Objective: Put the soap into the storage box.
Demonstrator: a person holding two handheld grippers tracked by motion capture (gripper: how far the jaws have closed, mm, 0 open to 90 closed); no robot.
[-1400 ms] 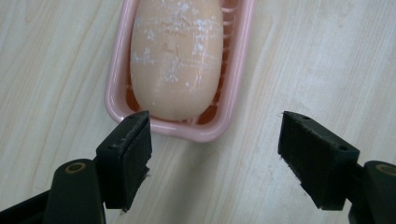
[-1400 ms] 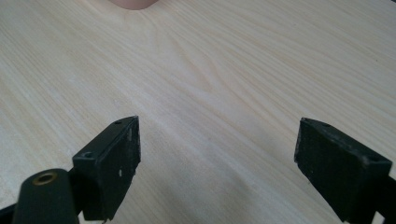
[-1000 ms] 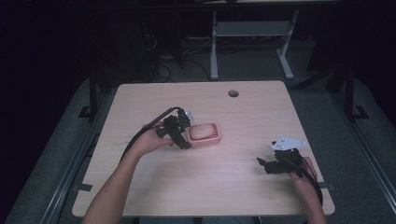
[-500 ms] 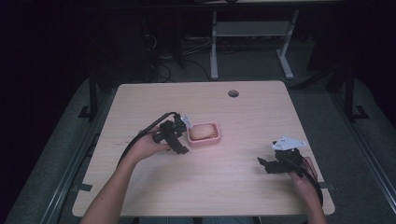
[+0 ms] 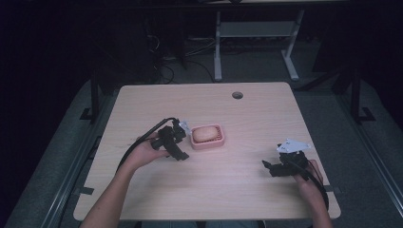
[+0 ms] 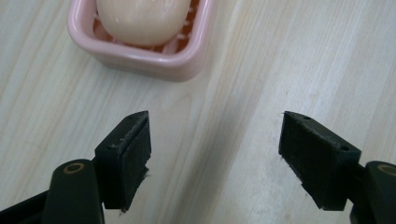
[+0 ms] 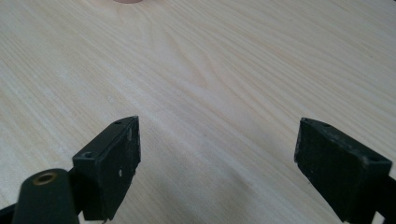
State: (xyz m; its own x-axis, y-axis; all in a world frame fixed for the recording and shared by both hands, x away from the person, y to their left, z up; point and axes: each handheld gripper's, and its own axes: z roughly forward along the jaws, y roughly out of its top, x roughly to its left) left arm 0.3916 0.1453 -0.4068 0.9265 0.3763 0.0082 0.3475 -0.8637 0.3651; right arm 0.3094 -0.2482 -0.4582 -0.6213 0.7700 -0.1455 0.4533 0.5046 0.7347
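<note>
Now the left gripper (image 6: 212, 154) is standing with its jaws spread wide and nothing between them, its two black pads (image 6: 126, 156) hovering over bare wood just short of the pink soap dish (image 6: 140, 51). Compared with a second ago, when it was sitting tight against the dish's left rim, the left gripper (image 5: 177, 142) is drawing back toward the near edge of the table (image 5: 142, 99), so a sliver of wood is now showing between its tips and the dish in the left gripper view. The left hand (image 5: 145, 152) is wrapping the gripper's body, its cable looping away toward the left edge. The right gripper (image 7: 215, 163) is likewise holding its jaws far apart and gripping nothing, with plain tabletop under them; in the high view the right gripper (image 5: 280, 166) is resting near the near right corner, well apart from the dish, and it is keeping the same spot as in the earlier pictures. The soap dish (image 5: 207, 137) is sitting a little left of the table's middle, unmoved since before. Inside it a pale, rounded bar of soap (image 5: 205, 134) is lying on the slatted floor, its near end showing in the left gripper view as soap (image 6: 142, 18) filling most of the tray.
</note>
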